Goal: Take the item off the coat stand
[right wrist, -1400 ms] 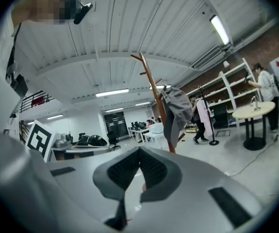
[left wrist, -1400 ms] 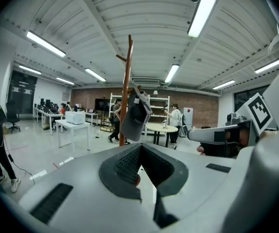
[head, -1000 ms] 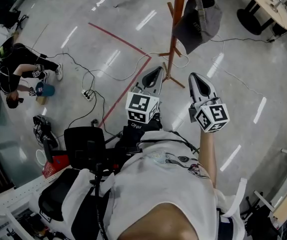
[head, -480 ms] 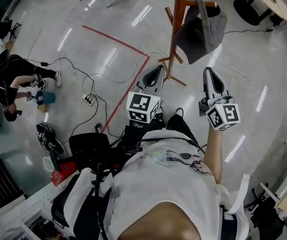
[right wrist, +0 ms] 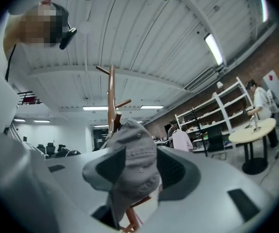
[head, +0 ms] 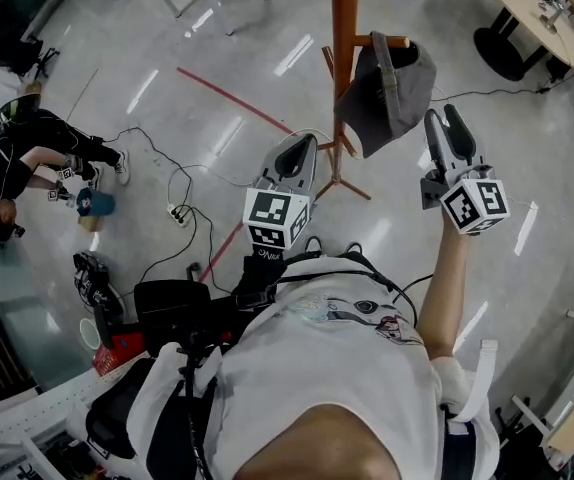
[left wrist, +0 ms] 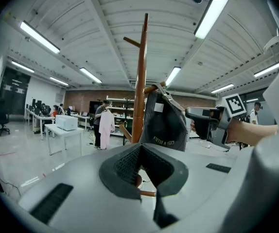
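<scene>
1. Glossy grey floor (head: 267, 78) carries a red tape line (head: 232, 98) and loose cables (head: 182, 153) that run toward the foot of a wooden coat stand (head: 343, 58).
2. A grey cap (head: 387, 93) hangs on a short peg (head: 394, 41) on the stand's right side. The left gripper view shows pale print inside the cap, too small to read.
3. The only clear markings are the black-and-white squares on each gripper's cube (head: 277, 218).
4. The left hand-held gripper (head: 302, 146) sits low in front of the stand, its jaw tips pressed together with nothing between them. In its own view the stand's foot shows below the tips.
5. The right hand-held gripper (head: 445, 123) is raised just to the right of the cap. Its jaws have just been opening and now stand spread. In its own view the cap shows in the gap, with no pad pressing on it.
6. A white box (left wrist: 66, 123) sits on a bench (left wrist: 57, 132) far back in the left gripper view; its contents cannot be seen.
7. Open floor surrounds the stand. A round bench (head: 537, 13) at upper right and a crouching person (head: 37, 143) at far left are both well apart from it.
</scene>
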A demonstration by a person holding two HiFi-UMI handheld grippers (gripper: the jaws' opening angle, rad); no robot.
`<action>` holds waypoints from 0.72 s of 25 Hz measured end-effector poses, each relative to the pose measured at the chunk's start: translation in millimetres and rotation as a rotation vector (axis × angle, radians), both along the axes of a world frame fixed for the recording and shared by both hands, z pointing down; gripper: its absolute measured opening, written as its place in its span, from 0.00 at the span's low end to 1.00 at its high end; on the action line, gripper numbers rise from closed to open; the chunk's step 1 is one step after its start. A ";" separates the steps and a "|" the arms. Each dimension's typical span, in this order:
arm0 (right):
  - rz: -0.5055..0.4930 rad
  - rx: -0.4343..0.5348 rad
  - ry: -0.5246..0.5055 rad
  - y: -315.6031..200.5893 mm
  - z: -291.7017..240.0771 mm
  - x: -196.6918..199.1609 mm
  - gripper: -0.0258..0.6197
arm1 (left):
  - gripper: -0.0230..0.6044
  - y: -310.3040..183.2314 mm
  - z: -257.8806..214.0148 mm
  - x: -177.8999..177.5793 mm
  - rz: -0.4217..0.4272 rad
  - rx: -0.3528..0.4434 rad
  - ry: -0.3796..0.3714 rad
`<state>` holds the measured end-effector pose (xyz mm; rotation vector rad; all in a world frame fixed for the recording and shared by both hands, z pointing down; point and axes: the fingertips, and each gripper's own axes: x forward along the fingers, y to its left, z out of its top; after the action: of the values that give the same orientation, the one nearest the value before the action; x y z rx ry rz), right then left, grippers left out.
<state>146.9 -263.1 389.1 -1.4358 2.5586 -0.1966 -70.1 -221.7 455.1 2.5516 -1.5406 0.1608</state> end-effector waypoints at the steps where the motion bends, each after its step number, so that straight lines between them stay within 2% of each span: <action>1: -0.038 -0.009 -0.001 -11.8 -0.3 3.0 0.36 | 0.04 -2.1 -0.7 1.3 -0.001 0.003 -0.004; 3: -0.114 -0.031 -0.025 -33.7 0.3 6.6 0.42 | 0.04 -5.4 -1.7 1.2 -0.007 0.008 -0.008; 7: -0.314 -0.089 -0.114 -61.8 4.9 -2.6 0.42 | 0.04 -12.4 -5.2 -1.3 -0.026 0.017 -0.015; 11: -0.463 -0.122 -0.116 -63.8 8.5 -22.0 0.41 | 0.04 -16.9 -8.2 -5.1 -0.048 0.022 -0.017; 13: -0.507 -0.116 -0.104 -58.3 6.3 -28.5 0.30 | 0.04 -18.8 -8.5 -7.4 -0.056 0.023 -0.017; 14: -0.520 -0.111 -0.097 -55.6 5.1 -30.3 0.15 | 0.04 -19.8 -8.4 -8.0 -0.058 0.022 -0.017; 18: -0.527 -0.073 -0.058 -42.3 -2.2 -32.9 0.11 | 0.04 -22.0 -7.6 -6.4 -0.059 0.021 -0.017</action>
<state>114.0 -305.4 386.8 -0.7291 2.8484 -0.4036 -76.5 -243.7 447.4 2.5230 -1.6303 0.1601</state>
